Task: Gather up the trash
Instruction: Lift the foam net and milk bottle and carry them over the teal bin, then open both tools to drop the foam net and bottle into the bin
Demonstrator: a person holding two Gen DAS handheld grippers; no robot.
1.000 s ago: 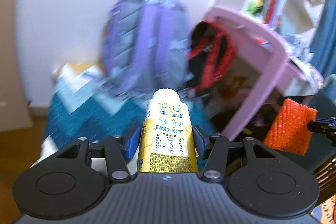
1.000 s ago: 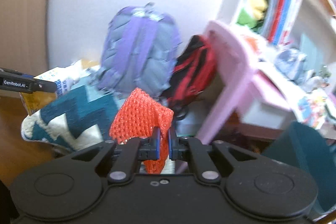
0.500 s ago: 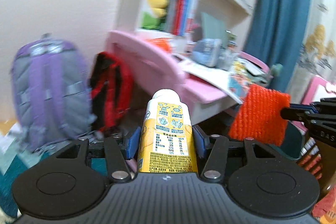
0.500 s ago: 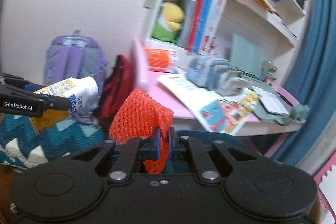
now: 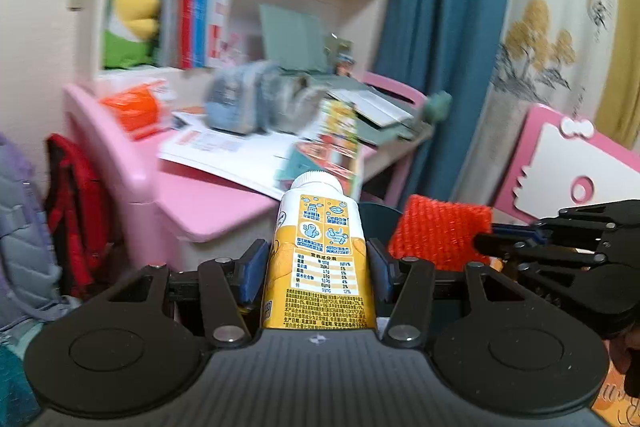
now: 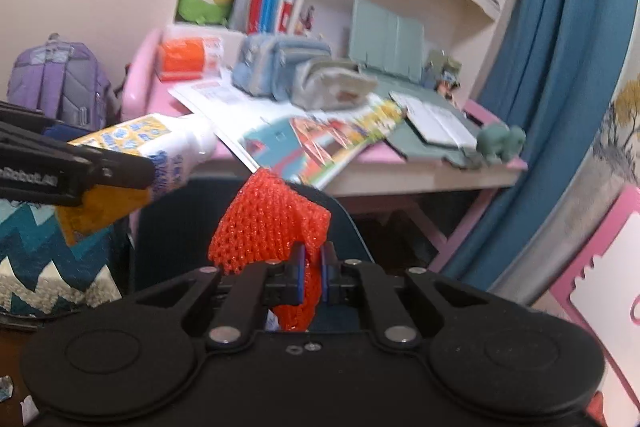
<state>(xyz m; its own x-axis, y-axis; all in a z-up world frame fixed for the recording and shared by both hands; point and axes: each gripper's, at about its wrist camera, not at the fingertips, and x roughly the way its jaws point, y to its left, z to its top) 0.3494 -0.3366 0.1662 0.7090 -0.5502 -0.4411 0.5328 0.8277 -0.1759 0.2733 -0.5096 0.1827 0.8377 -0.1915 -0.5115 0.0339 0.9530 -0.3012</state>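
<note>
Both views have swung right since a second ago: the purple backpack that filled the centre now sits at the far left edge, and the pink counter (image 6: 420, 167) with its clutter fills the frame.

Left claw (image 5: 318, 267) is clenched on a yellow-and-white plastic drink bottle (image 5: 318, 251), blue pads pressing its sides, white cap pointing forward. Right claw (image 6: 313, 277) is pinched tight on a crumpled orange-red mesh net (image 6: 272, 223), most of which bunches up and to the left of the pads. Both trash items are in the air, carried side by side; in the left wrist view the net sits just right of the bottle.

Directly beyond both claws is a dark teal bin-like container (image 6: 180, 227), set in front of the counter and beside a teal zigzag-patterned blanket (image 6: 44, 251). Its rim shows behind the net; the inside is not visible.

On the counter: open picture book (image 6: 320, 143), blue-grey pouches (image 6: 280, 67), a small green dinosaur figure (image 6: 500, 143). Shelf with books and a plush above, blue curtain to the right.

Step, as I judge it: transport, both items collected and heading for disposal. Next move likely calls for bringing each claw over the container opening, then releasing. The net may snag on the pads.
</note>
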